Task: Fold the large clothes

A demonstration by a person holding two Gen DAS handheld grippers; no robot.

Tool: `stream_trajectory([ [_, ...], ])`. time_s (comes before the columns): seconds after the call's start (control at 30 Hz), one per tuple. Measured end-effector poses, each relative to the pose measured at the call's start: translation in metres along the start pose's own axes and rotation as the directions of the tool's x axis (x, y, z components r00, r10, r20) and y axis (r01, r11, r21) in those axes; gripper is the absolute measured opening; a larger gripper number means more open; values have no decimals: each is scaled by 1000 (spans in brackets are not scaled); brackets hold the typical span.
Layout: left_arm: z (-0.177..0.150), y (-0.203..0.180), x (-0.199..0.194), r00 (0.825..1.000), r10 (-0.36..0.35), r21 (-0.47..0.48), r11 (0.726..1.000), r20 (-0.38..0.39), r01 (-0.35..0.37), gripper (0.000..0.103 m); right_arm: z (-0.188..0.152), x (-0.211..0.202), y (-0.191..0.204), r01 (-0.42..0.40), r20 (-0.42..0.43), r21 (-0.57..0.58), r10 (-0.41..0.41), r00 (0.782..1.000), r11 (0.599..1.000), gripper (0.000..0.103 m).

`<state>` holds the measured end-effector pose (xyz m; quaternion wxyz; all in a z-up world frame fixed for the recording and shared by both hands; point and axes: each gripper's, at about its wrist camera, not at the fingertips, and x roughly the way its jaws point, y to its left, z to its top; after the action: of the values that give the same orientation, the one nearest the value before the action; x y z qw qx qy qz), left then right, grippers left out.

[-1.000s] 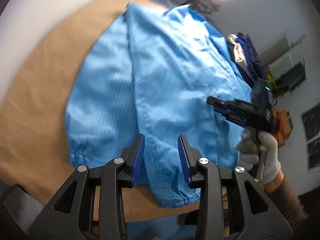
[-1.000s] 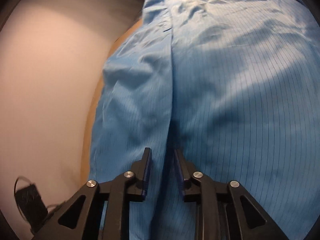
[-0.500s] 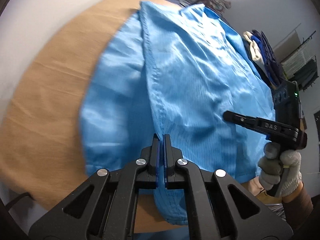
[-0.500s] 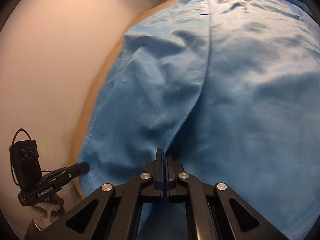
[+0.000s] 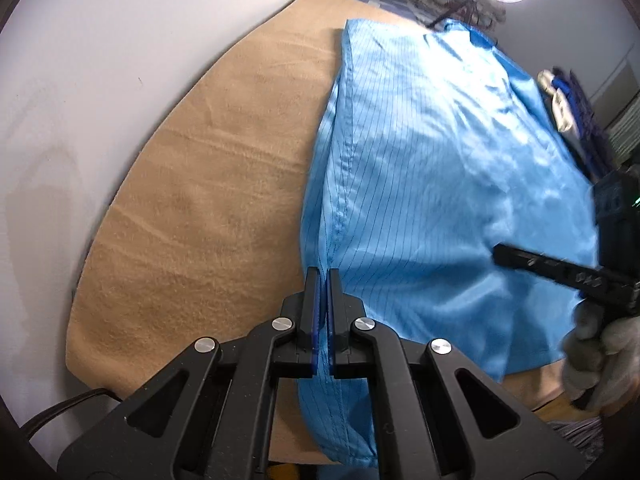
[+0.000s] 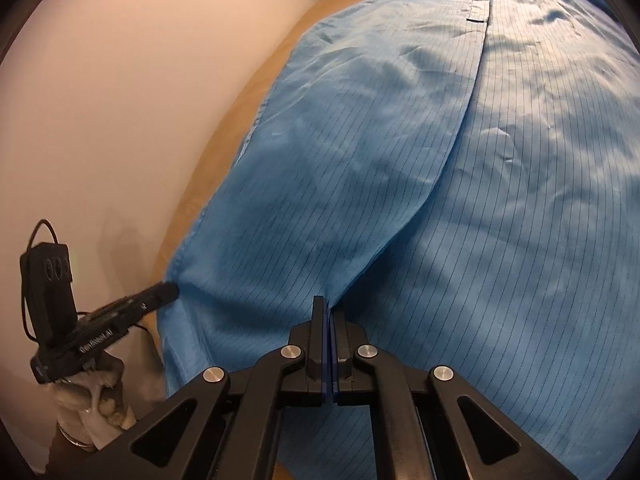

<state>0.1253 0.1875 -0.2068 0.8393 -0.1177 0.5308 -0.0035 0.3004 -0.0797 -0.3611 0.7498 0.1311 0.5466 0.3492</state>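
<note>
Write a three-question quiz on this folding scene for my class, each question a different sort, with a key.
1. True or false: the left hand-held gripper is shut on the garment.
2. What colour is the cloth under the garment?
3. The right hand-held gripper grips: A) a towel B) the garment C) nothing.

Key: 1 true; 2 tan; 3 B.
</note>
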Motion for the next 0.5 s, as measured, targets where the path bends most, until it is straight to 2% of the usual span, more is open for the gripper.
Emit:
stream_trajectory([
  [0.07,-3,-3,-1,1000,15,13,1000,4,-15,0,-1,-3,6,5,-5,-32,-5,1000,999,1],
  [0.13,-4,-1,-5,1000,24,10,1000,20,-24,0,3,-8,16,41,9,-50,-40,999,998,12],
  [0.17,-3,0,-7,999,27,5,1000,30,-27,0,1,-15,19,55,29,-64,-54,998,996,20],
  [0.2,-1,1,-7,999,29,0,1000,34,-29,0,0,-23,22,84,62,-94,-79,995,992,23],
  [0.3,0,7,-7,999,38,-22,999,36,-37,0,3,-42,37,158,139,-166,-136,981,973,24],
  [0.37,1,10,-8,998,54,-46,998,36,-52,4,5,-44,38,144,148,-185,-117,982,972,24],
  [0.5,6,17,-8,998,46,-81,996,39,-43,20,12,-24,46,125,125,-224,-99,987,967,25],
])
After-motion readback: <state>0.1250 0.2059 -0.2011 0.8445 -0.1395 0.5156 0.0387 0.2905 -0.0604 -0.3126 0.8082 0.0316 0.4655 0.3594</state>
